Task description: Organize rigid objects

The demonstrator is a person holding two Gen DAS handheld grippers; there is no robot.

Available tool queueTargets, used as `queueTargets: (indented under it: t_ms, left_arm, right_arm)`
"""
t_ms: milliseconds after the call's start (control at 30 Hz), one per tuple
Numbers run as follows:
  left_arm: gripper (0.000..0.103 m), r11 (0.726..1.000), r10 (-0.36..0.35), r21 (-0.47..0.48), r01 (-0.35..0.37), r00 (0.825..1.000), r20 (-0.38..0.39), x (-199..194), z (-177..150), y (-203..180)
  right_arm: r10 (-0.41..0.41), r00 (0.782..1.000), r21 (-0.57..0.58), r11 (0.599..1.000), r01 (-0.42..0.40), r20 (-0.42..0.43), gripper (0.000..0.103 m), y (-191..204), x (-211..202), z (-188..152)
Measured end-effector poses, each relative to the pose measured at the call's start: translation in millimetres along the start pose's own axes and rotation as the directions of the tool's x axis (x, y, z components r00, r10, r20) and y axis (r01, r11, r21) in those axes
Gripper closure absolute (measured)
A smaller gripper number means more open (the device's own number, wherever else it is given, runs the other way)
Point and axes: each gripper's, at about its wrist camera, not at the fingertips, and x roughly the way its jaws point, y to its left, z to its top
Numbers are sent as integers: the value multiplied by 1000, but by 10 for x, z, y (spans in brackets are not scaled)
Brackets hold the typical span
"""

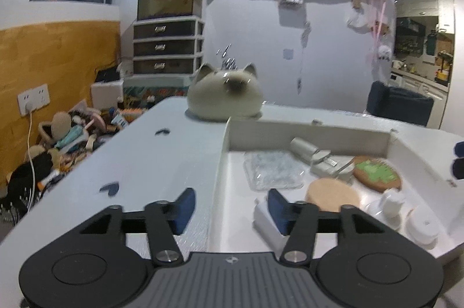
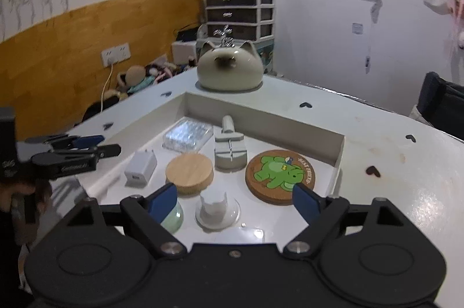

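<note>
Both grippers empty, fingers spread: left gripper straddles tray edge, white charger by its right finger; right gripper above white holder, cork coaster just beyond right finger (items apparently grouped in tray for sorting).

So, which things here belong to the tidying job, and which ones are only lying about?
For the job, all inside the white tray:
- white charger
- wooden lid
- frog coaster
- clear plastic box
- grey stand
- white holder

Just lying about:
- cat-shaped pot, on the table behind the tray
- drawer unit
- toys on the floor
</note>
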Motion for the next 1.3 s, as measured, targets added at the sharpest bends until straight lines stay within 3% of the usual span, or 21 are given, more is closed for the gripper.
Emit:
queueTargets:
  t_ms: [100, 400, 600, 833, 1000, 1300]
  left_arm:
    - [23, 1000, -7, 13, 7, 1000, 27, -153, 89, -77]
    - [1, 999, -46, 3, 46, 994, 101, -677, 267, -288]
    - [0, 998, -55, -12, 56, 992, 109, -928, 263, -354]
    - [0, 997, -63, 44, 58, 992, 107, -1158, 126, -498]
    - [0, 998, -63, 38, 59, 991, 119, -1301, 43, -518]
    - [0, 999, 5, 51, -11, 994, 110, -1441, -60, -557]
  right_arm:
    - [-39, 998, 22, 999, 38, 39, 7, 36, -57, 8]
    - [-196, 974, 68, 980, 189, 116, 1, 176, -306, -41]
    - [-235, 957, 92, 971, 222, 168, 0, 299, -524, -210]
    - [-309, 929, 143, 948, 284, 202, 0, 432, -770, -428]
    - [-323, 925, 155, 943, 296, 201, 0, 524, -866, -560]
    - [-340, 919, 191, 933, 304, 199, 0, 585, -1064, -749]
